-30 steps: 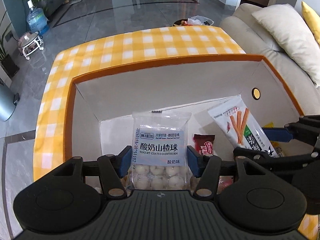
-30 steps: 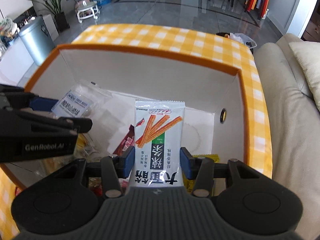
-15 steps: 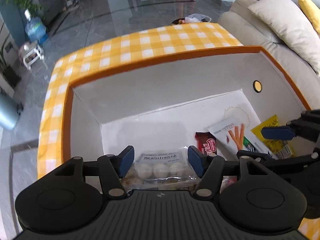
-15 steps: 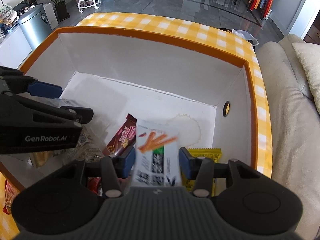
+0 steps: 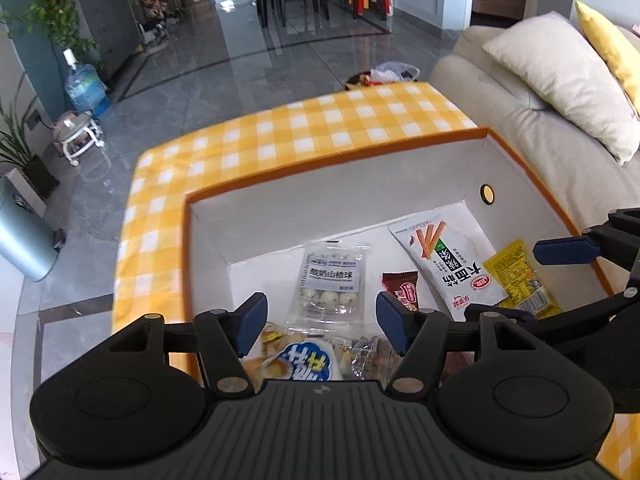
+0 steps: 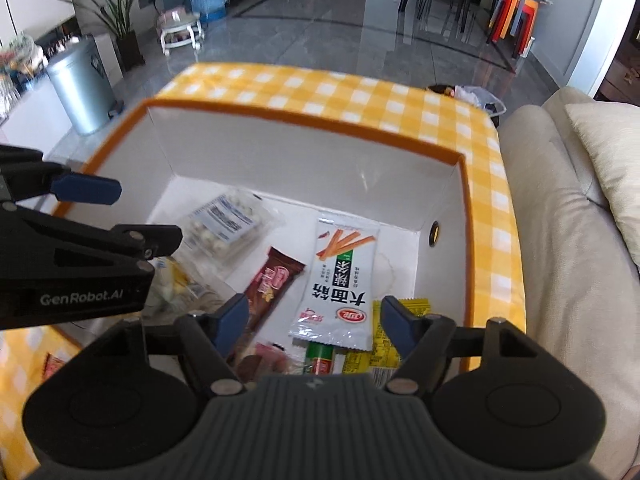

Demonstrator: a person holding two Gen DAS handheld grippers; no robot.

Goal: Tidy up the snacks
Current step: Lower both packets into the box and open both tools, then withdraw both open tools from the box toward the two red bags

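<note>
Sofa (image 5: 520,128), cream, runs along the right of the table, pale cushion (image 5: 560,80) on it. Table under a yellow-and-white checked cloth (image 5: 320,128).

Box (image 5: 360,196): large, open-topped, orange rim, white inside walls, sits on the cloth. Small round hole (image 5: 487,193) in its right wall. All the snacks in view lie on the box floor.

Stick-snack bag (image 6: 340,280): white, orange sticks printed at one end, lies flat right of centre. Long axis runs from the near side toward the far wall; printed-stick end points at the far wall. Its near end overlaps a green-and-red packet (image 6: 320,360).

Hawthorn-ball bag (image 5: 332,284): clear with a white label, flat on the floor left of centre, long axis also near-to-far, top seam toward the far wall. Its near edge rests on a heap of mixed wrapped snacks (image 5: 308,364) at the box's near side.

Yellow packet (image 5: 516,276): just beside the stick-snack bag, against the right wall, angled.

Brown chocolate bar (image 6: 272,284): between the two bags, touching or nearly touching the stick-snack bag; tilted slightly.

Left gripper (image 5: 320,322): over the near left part of the box, jaws spread wide, nothing between them.

Right gripper (image 6: 316,320): over the near right part, jaws likewise spread wide, holding nothing; stick-snack bag lies below the gap.
</note>
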